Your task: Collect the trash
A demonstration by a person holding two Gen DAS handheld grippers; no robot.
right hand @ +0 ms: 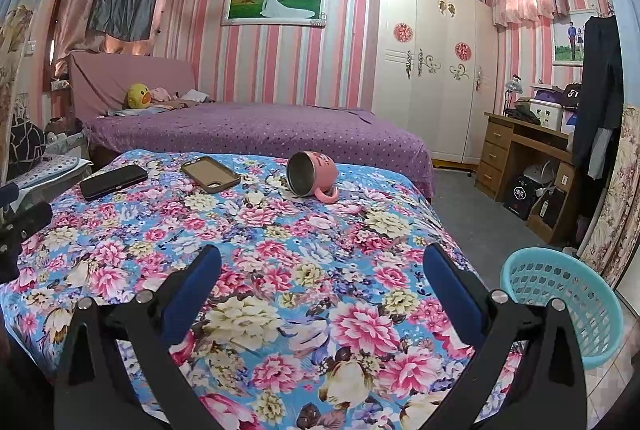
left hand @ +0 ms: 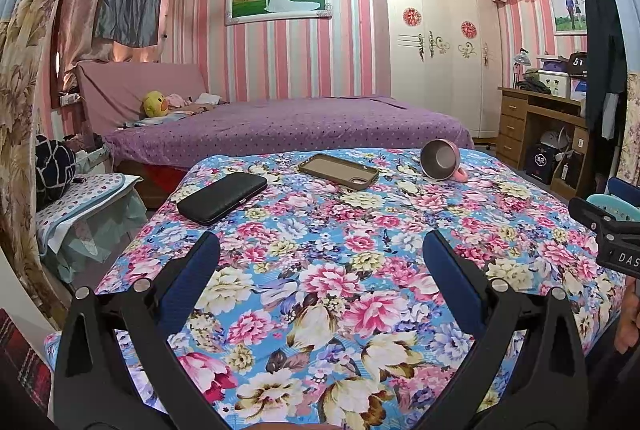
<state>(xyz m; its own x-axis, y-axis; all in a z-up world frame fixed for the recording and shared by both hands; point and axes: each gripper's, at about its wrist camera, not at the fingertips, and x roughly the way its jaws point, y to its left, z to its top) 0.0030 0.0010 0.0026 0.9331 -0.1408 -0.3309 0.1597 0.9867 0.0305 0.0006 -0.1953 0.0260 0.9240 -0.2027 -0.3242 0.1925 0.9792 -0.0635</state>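
Note:
A floral cloth covers the table (left hand: 328,270) (right hand: 280,250). On its far part lie a black case (left hand: 222,197) (right hand: 113,182), a brown phone case (left hand: 338,171) (right hand: 210,174) and a pink mug (left hand: 442,160) (right hand: 313,174) tipped on its side. A turquoise basket (right hand: 562,306) stands on the floor at the table's right; only its rim (left hand: 614,205) shows in the left wrist view. My left gripper (left hand: 321,252) hovers open over the near cloth, nothing between its fingers. My right gripper (right hand: 322,264) is likewise open and empty over the near right part.
A purple bed (left hand: 280,126) stands behind the table, with a white wardrobe (left hand: 440,50) and a wooden desk (right hand: 524,150) to the right. A padded stool (left hand: 84,198) sits at the table's left. Grey floor (right hand: 480,214) lies between table and desk.

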